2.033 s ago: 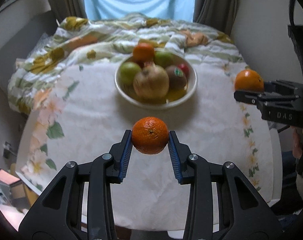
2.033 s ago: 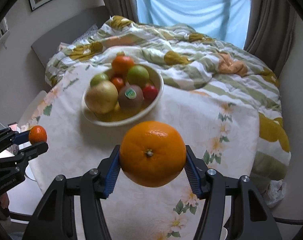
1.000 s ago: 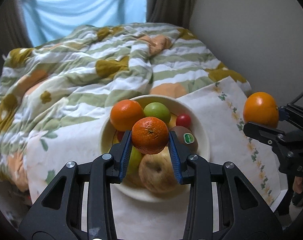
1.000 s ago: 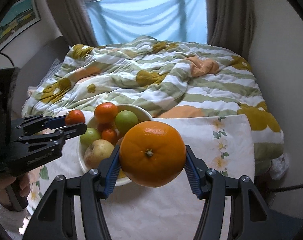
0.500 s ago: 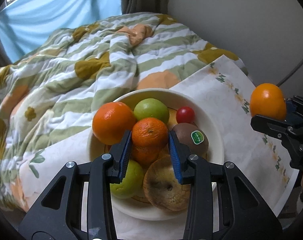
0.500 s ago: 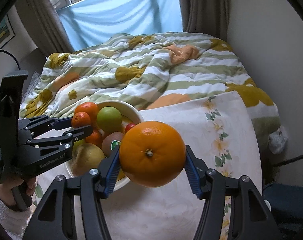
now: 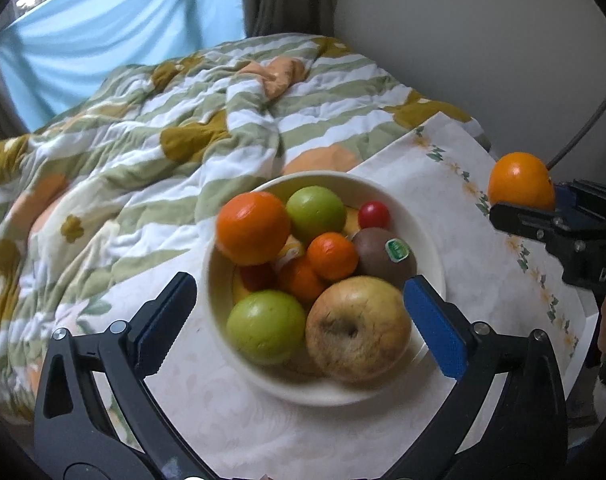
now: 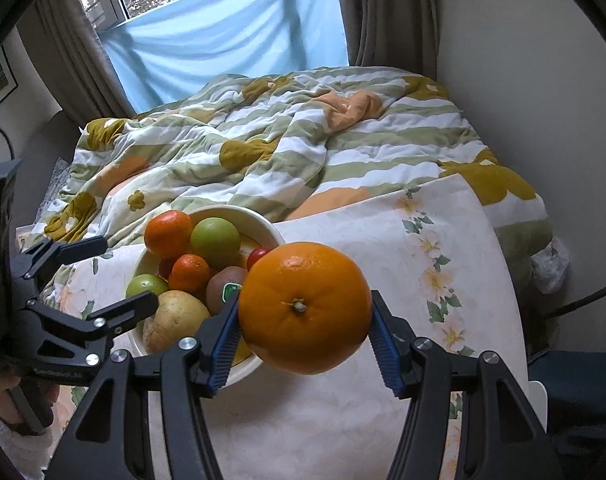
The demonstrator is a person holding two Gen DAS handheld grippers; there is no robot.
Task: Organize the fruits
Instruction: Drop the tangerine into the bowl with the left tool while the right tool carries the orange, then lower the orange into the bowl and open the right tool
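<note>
A cream fruit bowl (image 7: 423, 236) stands on the floral tablecloth and holds oranges, green apples, a kiwi, a cherry tomato and a yellow apple. A small mandarin (image 7: 331, 255) lies in the middle of the pile. My left gripper (image 7: 299, 316) is open and empty, its jaws spread on either side of the bowl's near half. My right gripper (image 8: 305, 330) is shut on a large orange (image 8: 305, 307), held above the table right of the bowl (image 8: 271, 236). That orange also shows in the left wrist view (image 7: 521, 182).
A rumpled green, white and ochre striped quilt (image 8: 287, 136) lies behind the table. A wall runs along the right, and a blue curtain (image 8: 231, 36) covers the window behind. The tablecloth (image 8: 423, 248) reaches to the right table edge.
My left gripper carried the mandarin over the bowl, opened and let it go onto the fruit pile. My right gripper moved closer to the bowl with the orange still held.
</note>
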